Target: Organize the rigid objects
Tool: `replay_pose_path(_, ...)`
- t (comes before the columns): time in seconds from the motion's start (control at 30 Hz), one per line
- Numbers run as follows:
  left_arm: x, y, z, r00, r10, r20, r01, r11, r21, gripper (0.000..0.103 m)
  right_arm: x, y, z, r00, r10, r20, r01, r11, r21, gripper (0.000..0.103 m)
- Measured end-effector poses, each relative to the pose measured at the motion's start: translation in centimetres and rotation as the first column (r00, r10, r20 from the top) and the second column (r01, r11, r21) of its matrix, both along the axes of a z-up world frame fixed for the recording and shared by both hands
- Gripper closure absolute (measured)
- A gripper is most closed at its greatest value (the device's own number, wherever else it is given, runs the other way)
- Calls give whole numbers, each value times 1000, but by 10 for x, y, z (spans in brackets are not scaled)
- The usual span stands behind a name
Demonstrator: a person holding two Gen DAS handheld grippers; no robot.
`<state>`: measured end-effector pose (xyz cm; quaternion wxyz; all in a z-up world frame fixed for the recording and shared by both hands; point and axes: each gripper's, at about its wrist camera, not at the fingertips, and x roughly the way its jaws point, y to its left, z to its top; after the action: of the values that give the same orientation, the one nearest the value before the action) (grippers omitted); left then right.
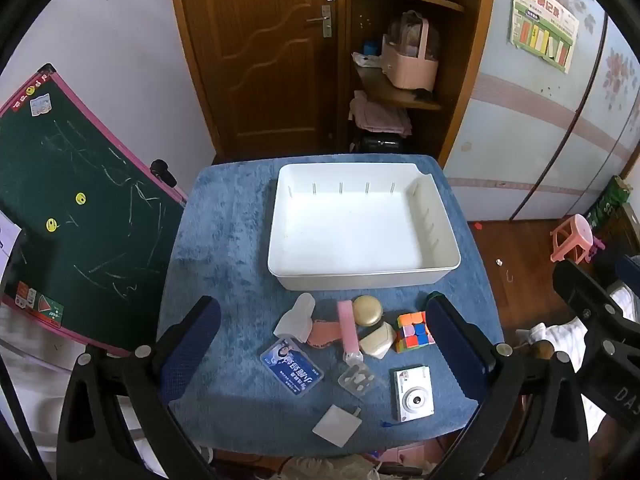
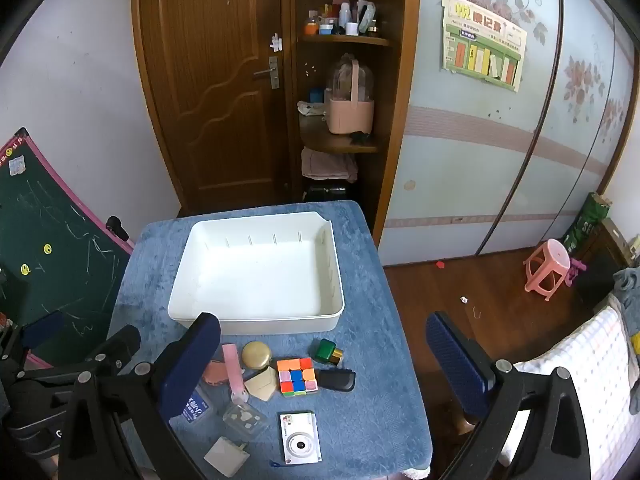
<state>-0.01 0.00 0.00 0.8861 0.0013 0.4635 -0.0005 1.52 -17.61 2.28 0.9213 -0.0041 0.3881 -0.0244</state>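
An empty white bin (image 1: 362, 224) (image 2: 256, 276) sits at the back of a blue-covered table (image 1: 224, 240) (image 2: 368, 400). In front of it lie small objects: a colour cube (image 1: 414, 330) (image 2: 298, 376), a white camera (image 1: 414, 394) (image 2: 301, 438), a gold round tin (image 1: 367, 310) (image 2: 256, 354), a pink stick (image 1: 346, 326) (image 2: 232, 368), a beige box (image 1: 376, 342) (image 2: 262, 388), a blue card case (image 1: 291, 366) and a green box (image 2: 328, 351). My left gripper (image 1: 320, 356) is open above them. My right gripper (image 2: 324, 372) is open, above the table's right front.
A green chalkboard (image 1: 80, 208) (image 2: 48, 256) leans left of the table. A wooden door and shelf (image 1: 396, 60) stand behind. A pink stool (image 2: 546, 264) is on the floor at right. A black case (image 2: 336, 380) and clear plastic pieces (image 1: 357, 380) also lie on the table.
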Motion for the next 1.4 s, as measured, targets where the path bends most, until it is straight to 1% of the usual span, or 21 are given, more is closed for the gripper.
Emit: replay_pose_path(1.4,0,0,0,1000,-1,5,1,1000,11,1,-11,-1,0,1000,-3,4,3,1000,1,0)
